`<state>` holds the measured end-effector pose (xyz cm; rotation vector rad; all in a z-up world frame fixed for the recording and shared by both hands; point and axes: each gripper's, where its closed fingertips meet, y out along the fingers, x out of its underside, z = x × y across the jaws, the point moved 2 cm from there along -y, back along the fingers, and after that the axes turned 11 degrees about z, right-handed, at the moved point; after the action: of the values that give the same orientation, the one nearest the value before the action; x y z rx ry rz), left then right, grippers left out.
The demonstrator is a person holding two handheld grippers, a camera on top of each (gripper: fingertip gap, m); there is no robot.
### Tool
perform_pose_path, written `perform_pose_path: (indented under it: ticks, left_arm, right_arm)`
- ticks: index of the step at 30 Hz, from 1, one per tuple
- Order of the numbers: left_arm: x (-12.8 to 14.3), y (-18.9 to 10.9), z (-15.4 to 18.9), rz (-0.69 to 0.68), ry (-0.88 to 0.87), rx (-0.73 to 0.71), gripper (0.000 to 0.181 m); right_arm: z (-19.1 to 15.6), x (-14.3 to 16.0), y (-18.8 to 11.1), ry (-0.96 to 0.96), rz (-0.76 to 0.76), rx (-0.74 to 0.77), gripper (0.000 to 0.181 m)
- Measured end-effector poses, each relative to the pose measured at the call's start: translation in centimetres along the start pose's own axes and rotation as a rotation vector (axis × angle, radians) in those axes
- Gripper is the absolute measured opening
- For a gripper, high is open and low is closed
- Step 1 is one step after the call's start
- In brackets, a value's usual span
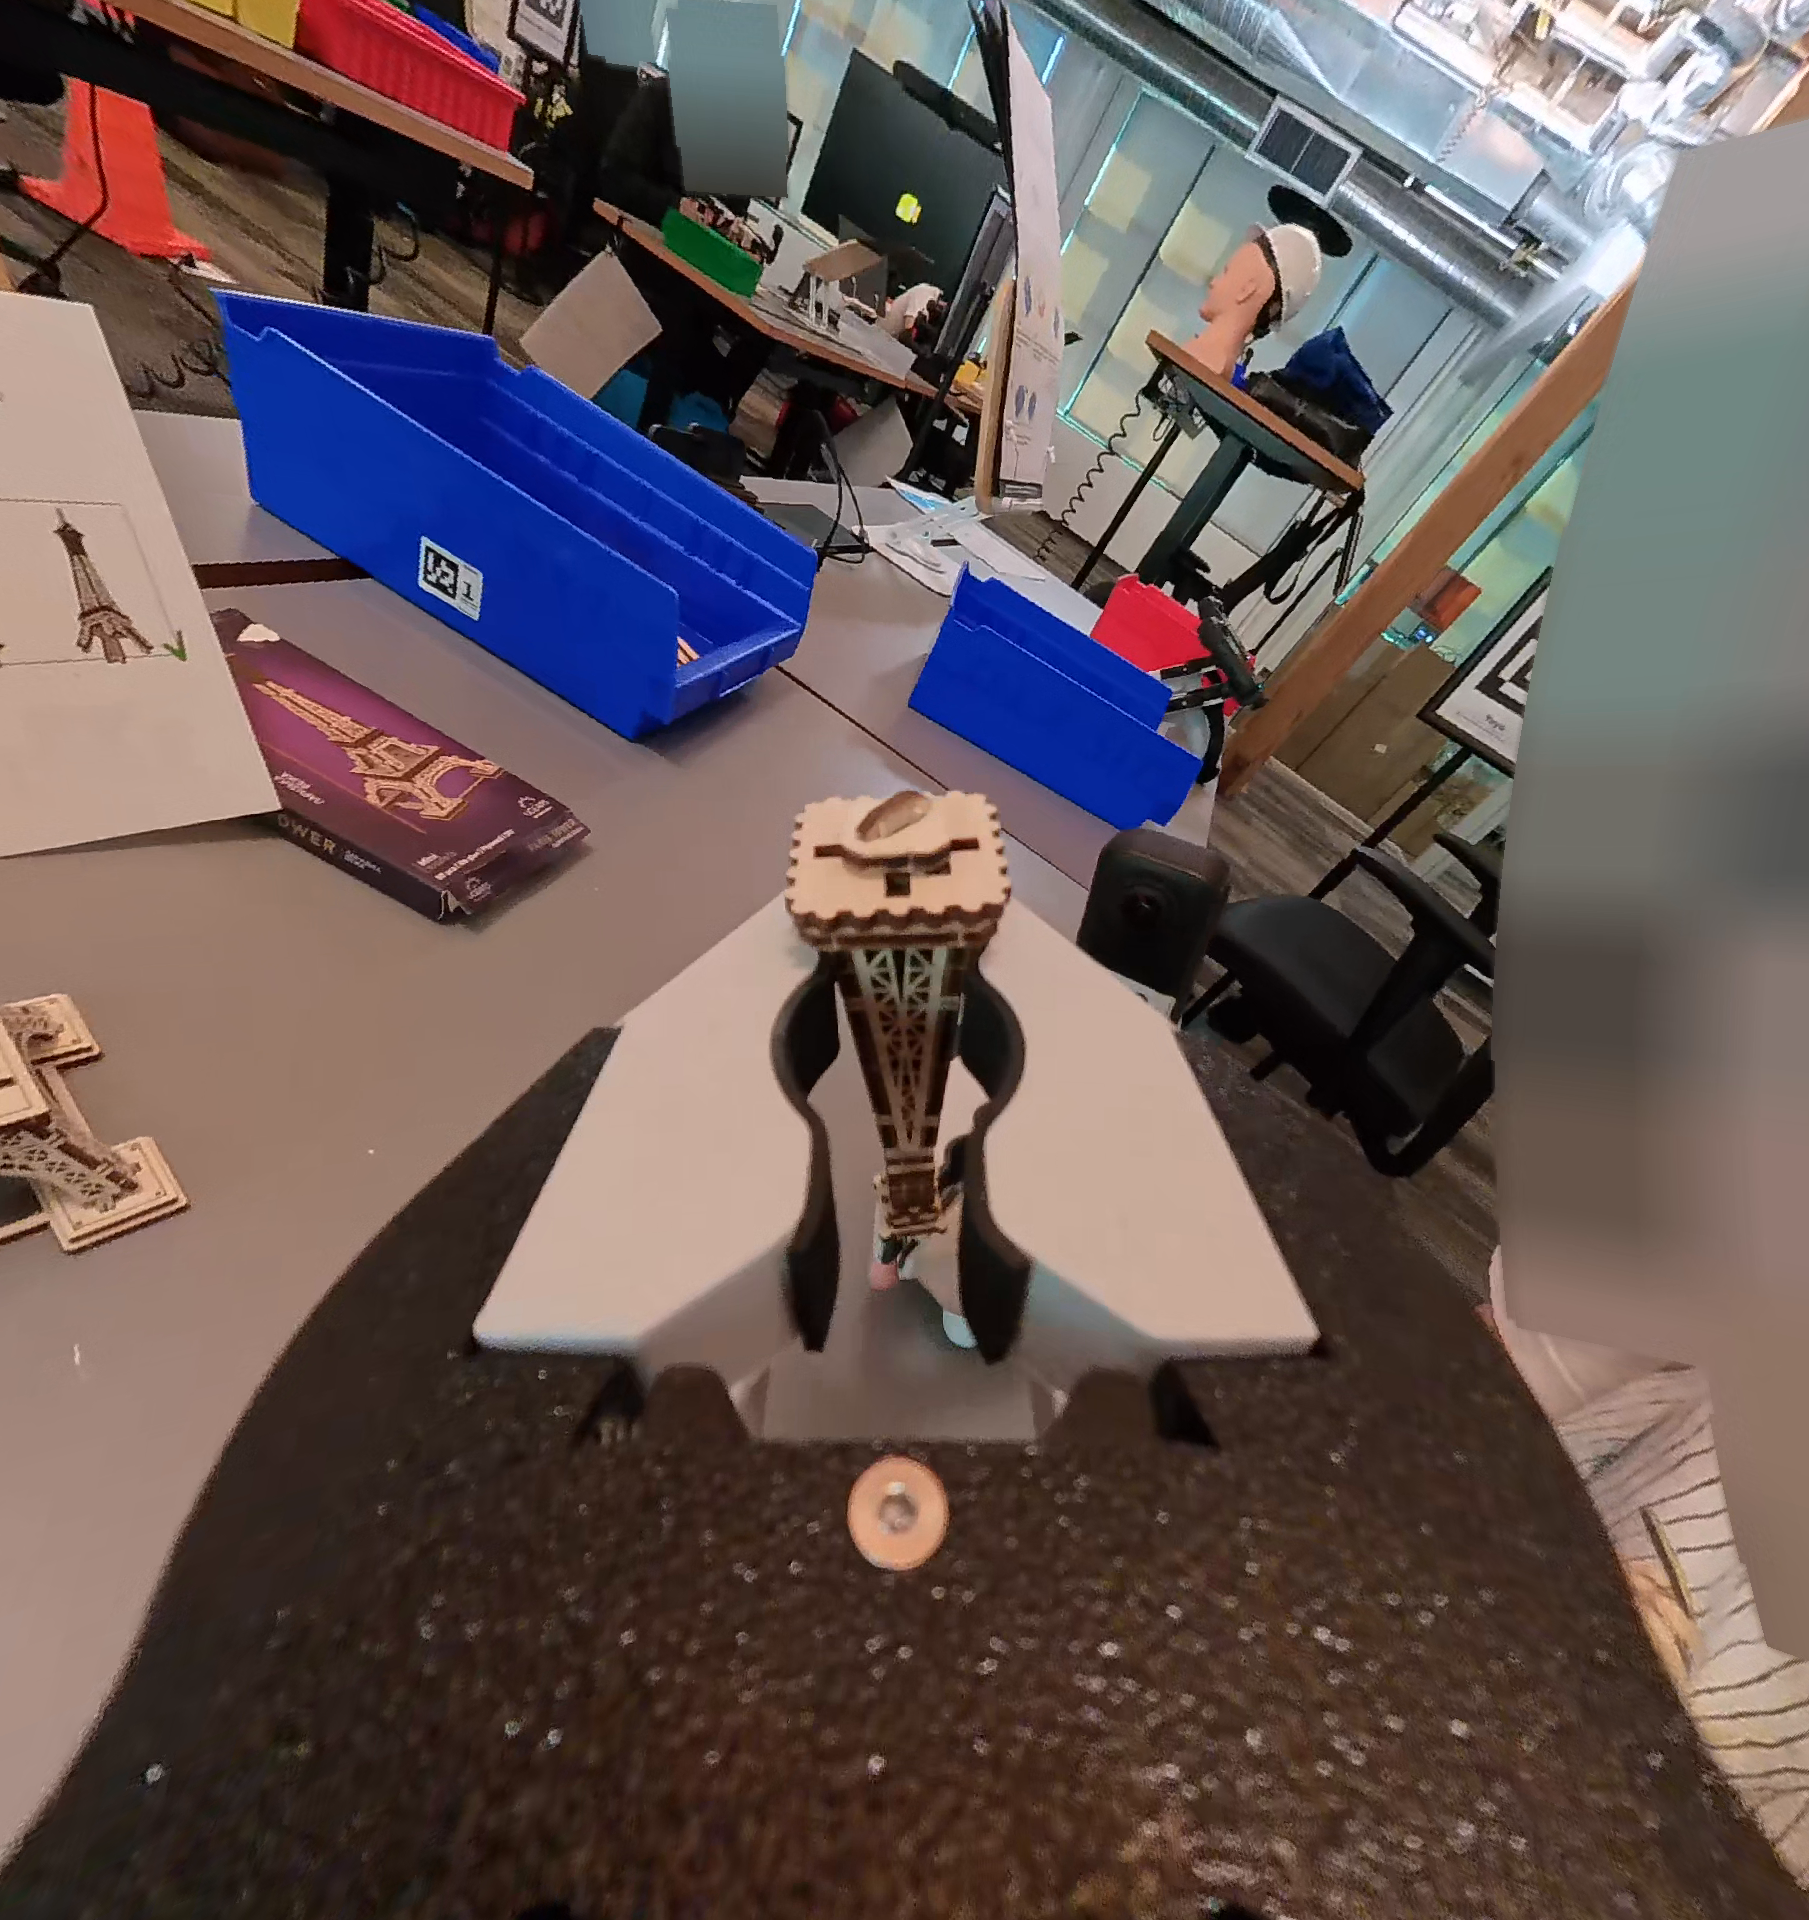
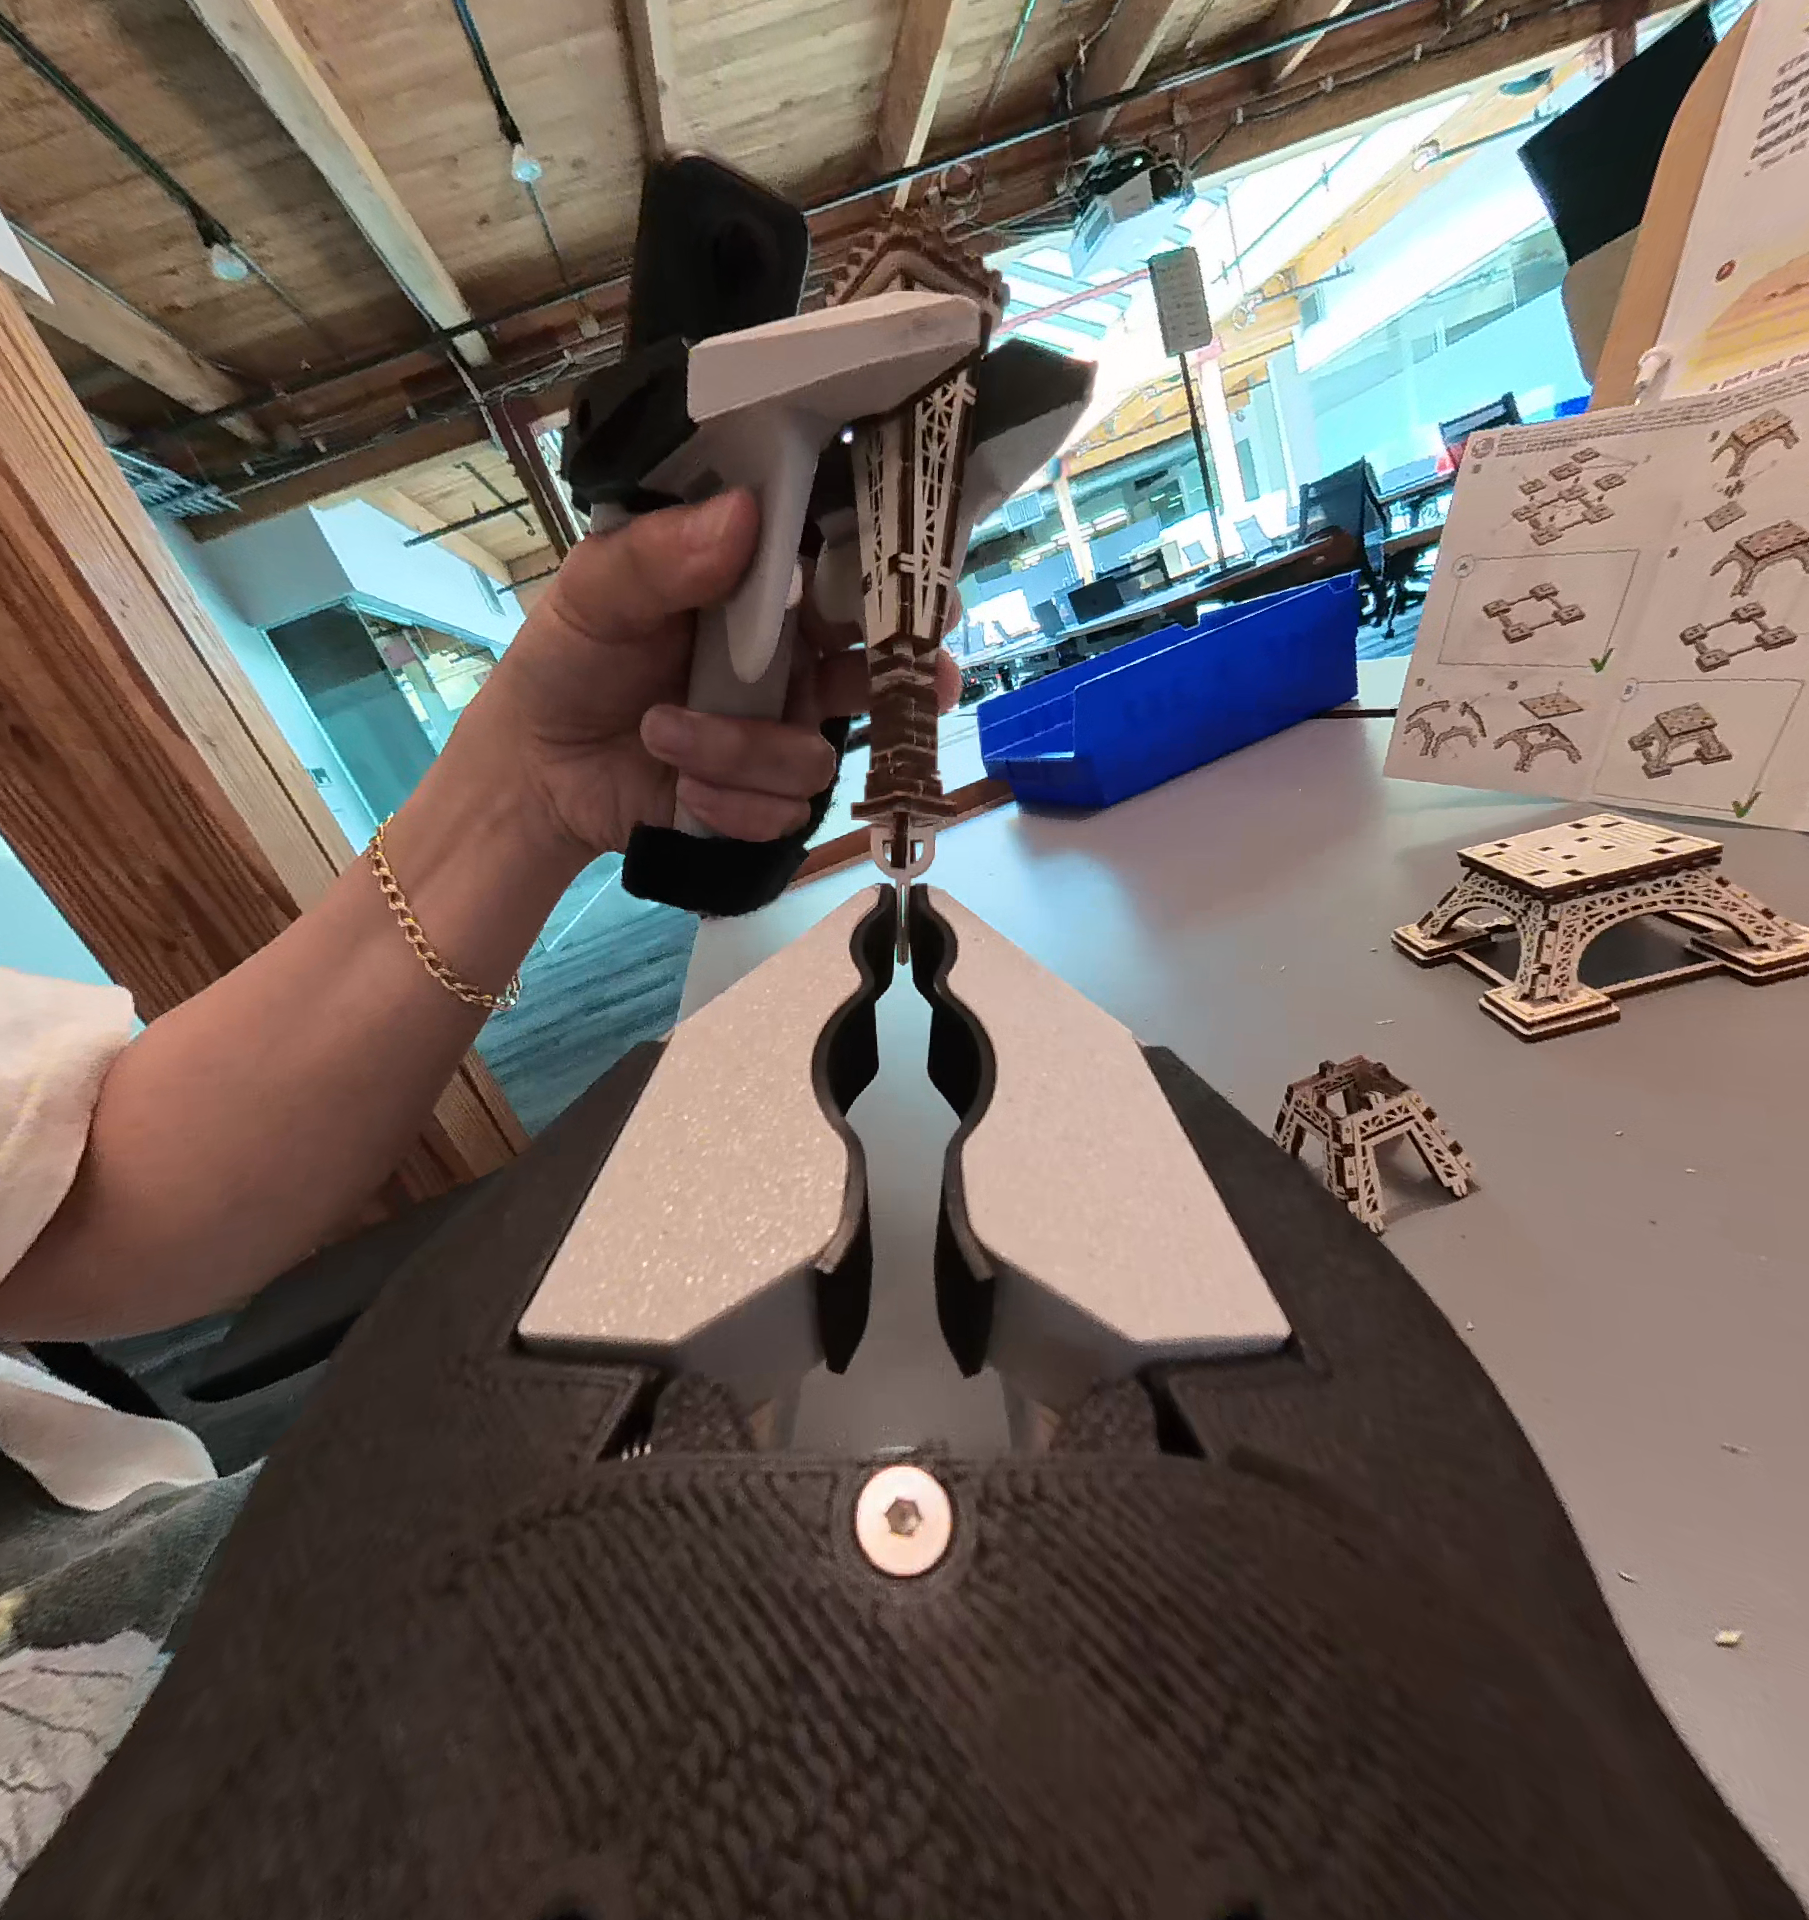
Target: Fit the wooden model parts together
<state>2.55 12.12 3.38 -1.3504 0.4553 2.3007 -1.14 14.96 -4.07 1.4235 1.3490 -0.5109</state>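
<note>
My left gripper (image 1: 900, 1003) is shut on the wooden tower spire (image 1: 905, 1049). The spire's square platform end (image 1: 898, 862) points away and its narrow end points back at the camera. In the right wrist view a hand (image 2: 630, 675) holds that gripper (image 2: 910, 353) with the spire (image 2: 915, 582) pointing down. My right gripper (image 2: 902, 925) is shut on a thin tip piece (image 2: 901, 883) at the spire's narrow end. The arched tower base (image 2: 1606, 925) and a small leg section (image 2: 1373, 1138) stand on the grey table (image 2: 1191, 935) to the right. The base also shows in the left wrist view (image 1: 27, 1122).
A long blue bin (image 1: 505, 520) and a second blue bin (image 1: 1045, 696) sit at the back of the table. A purple kit box (image 1: 391, 769) and instruction sheets (image 1: 48, 571) lie at the left. A black camera (image 1: 1149, 914) stands at the table edge. More instruction sheets (image 2: 1658, 603) stand behind the base. The grippers' ends are close to 8 centimetres from one another. It is some 12 centimetres from my right tips to the small leg section (image 2: 1373, 1138).
</note>
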Motion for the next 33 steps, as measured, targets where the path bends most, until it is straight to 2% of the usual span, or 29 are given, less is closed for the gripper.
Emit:
perform_pose_path:
  ticks: [6, 11, 14, 19, 24, 29, 33]
  left_arm:
    - [0.0, -0.4, 1.2, -0.020, 0.119, 0.067, 0.017]
    - [0.7, -1.4, 2.0, -0.166, 0.336, 0.047, 0.042]
    - [0.4, -2.6, 2.2, -0.237, 0.447, 0.017, 0.046]
    - [-1.7, -4.7, 2.6, -0.272, 0.521, -0.014, 0.045]
    - [-3.7, -6.4, 4.7, -0.335, 0.555, 0.038, 0.028]
    - [-2.8, -6.9, 5.0, -0.489, 0.636, 0.033, 0.019]
    - [-2.0, -7.1, 4.9, -0.524, 0.637, 0.041, 0.016]
  right_arm:
    - [-0.2, -0.1, 0.0, -0.006, 0.008, -0.011, 0.001]
    - [-0.4, -0.4, -0.4, -0.062, 0.003, -0.032, 0.001]
    - [-0.1, -0.5, -0.7, -0.153, -0.030, -0.008, 0.001]
    - [-0.1, -1.1, -1.4, -0.237, -0.030, -0.025, 0.001]
    - [-0.3, -0.9, -1.8, -0.361, -0.070, -0.032, 0.001]
    - [-0.9, -1.0, -1.7, -0.516, -0.094, -0.048, 0.001]
    - [-1.2, -0.5, -1.7, -0.584, -0.128, -0.062, 0.001]
